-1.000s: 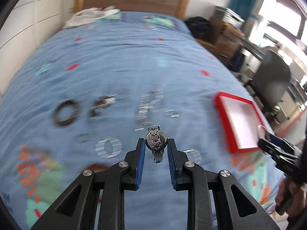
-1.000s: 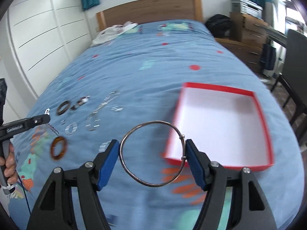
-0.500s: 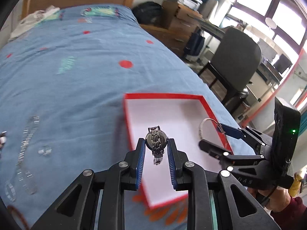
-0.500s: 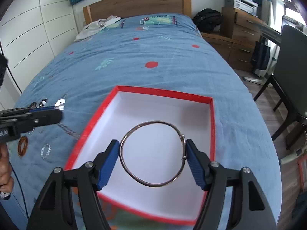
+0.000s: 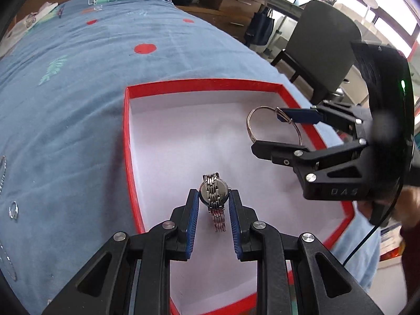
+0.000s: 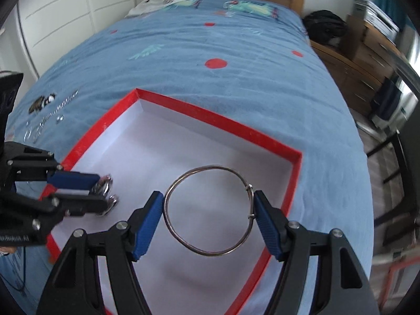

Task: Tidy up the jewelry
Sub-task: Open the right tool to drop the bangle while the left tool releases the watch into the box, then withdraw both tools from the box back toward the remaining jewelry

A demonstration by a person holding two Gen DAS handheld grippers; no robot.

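A blue patterned bedspread [image 5: 78,120] covers the bed, and on it lies a shallow red-rimmed box [image 5: 126,141] with a white floor. Above the box's near part the left gripper [image 5: 213,199] is clamped narrowly on a silver watch [image 5: 214,194], while over its right side the right gripper [image 6: 208,210] stands wide, pinching a thin wire bangle [image 6: 208,210] across its width. Beyond the box's left edge, loose jewelry pieces [image 6: 50,113] lie scattered on the bedspread, well apart from it.

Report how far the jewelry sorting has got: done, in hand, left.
Done: nothing lies in the red box yet; its white floor is bare. In hand: the left gripper holds a silver watch over the box, and the right gripper holds a wire bangle over it too. Left: releasing both, then fetching the loose jewelry on the blue bedspread.
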